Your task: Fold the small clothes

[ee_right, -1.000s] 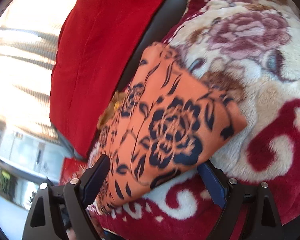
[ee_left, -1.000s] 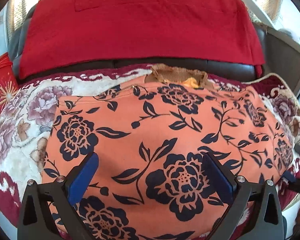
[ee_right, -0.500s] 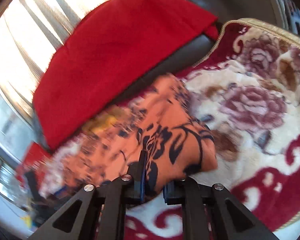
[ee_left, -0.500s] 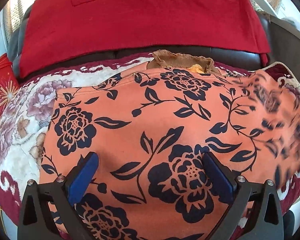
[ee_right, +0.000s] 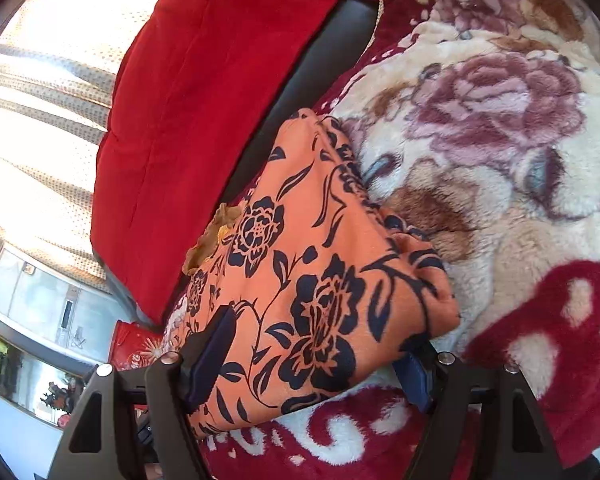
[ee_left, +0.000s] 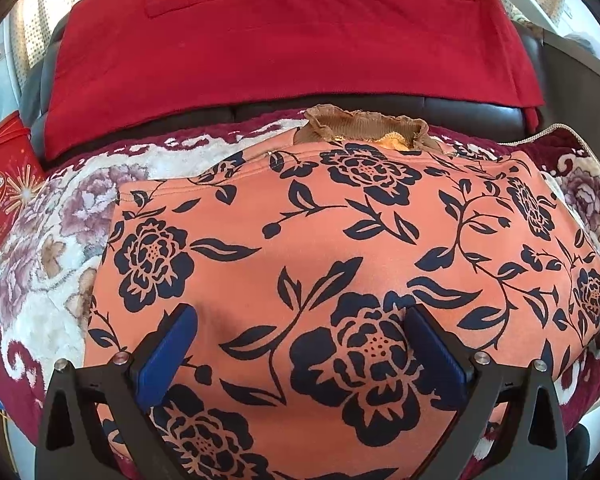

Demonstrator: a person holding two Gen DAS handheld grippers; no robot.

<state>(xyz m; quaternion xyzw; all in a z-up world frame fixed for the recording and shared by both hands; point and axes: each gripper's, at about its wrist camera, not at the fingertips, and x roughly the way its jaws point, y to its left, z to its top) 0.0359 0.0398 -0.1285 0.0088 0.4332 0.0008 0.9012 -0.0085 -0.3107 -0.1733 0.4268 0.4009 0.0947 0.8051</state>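
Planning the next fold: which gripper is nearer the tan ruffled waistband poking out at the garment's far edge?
Hard to call. The left gripper faces the waistband squarely across the orange floral garment; the right gripper, jaws opening, straddles a side corner.

This is a home living room. A dark leather sofa (ee_left: 340, 110) crosses the upper middle of the left wrist view, a red cloth (ee_left: 284, 40) draped over its backrest and a plush red-and-cream floral blanket (ee_right: 500, 208) covering its seat. Pale dotted curtains (ee_right: 48, 92) glow with daylight at the upper left of the right wrist view. A red printed gift box (ee_left: 4, 184) sits at the left edge.
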